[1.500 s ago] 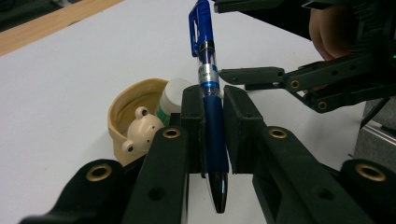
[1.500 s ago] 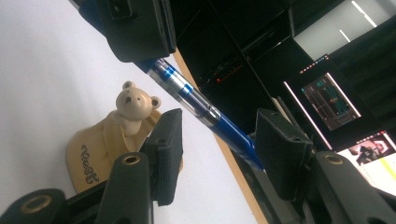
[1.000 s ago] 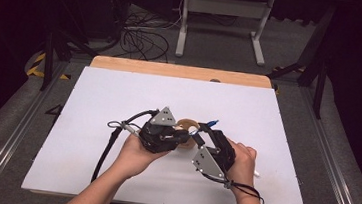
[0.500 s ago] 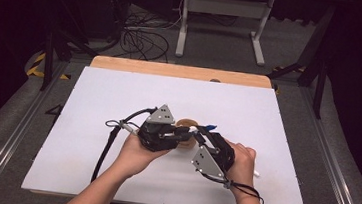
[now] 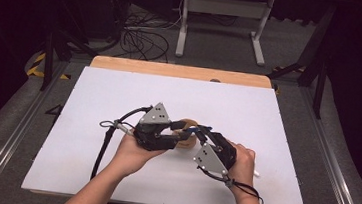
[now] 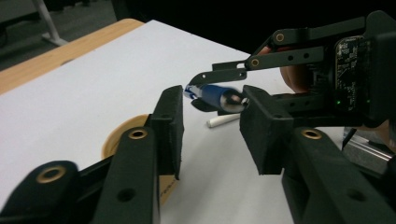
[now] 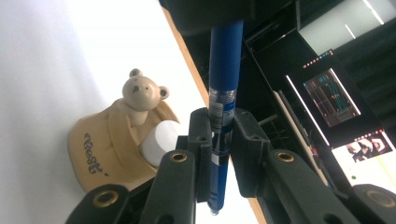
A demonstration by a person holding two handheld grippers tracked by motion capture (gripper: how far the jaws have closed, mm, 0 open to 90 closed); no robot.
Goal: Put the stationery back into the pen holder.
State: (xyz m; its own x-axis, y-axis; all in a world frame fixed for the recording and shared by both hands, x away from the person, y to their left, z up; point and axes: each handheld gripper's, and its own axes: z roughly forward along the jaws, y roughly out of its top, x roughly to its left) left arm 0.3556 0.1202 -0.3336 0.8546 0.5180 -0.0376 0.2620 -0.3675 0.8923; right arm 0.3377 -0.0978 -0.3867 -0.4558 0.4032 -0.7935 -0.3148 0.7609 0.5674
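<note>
In the high view both hands meet near the middle of the white table (image 5: 94, 98), and where they meet is crowded: the left gripper (image 5: 177, 141) and the right gripper (image 5: 197, 132) overlap a tan holder (image 5: 189, 124), of which little more than a curved rim shows behind the black jaws. The right gripper view gives the holder (image 7: 100, 149) better: a tan stand with a small bear figure (image 7: 140, 93) on top and a white cap (image 7: 161, 140) seated in it, though its near edge is cut off by the jaws. In that view the right gripper (image 7: 219, 135) is clamped tight on a blue pen (image 7: 224, 60), which stands between the pads; the pen's far end runs up into a dark, blurred shape that is hard to make out, and its tip hangs just below the jaws. From the left gripper view the pen (image 6: 217, 95) is seen nearly end-on, held by the right gripper (image 6: 222, 88) just beyond the left gripper (image 6: 211, 128), whose jaws have just been opening and now stand partly apart with nothing pressed between the pads. The pen's silvery end lies close to one jaw; whether it touches cannot be told. A small white stick (image 6: 224, 121) lies on the table behind, partly hidden.
</note>
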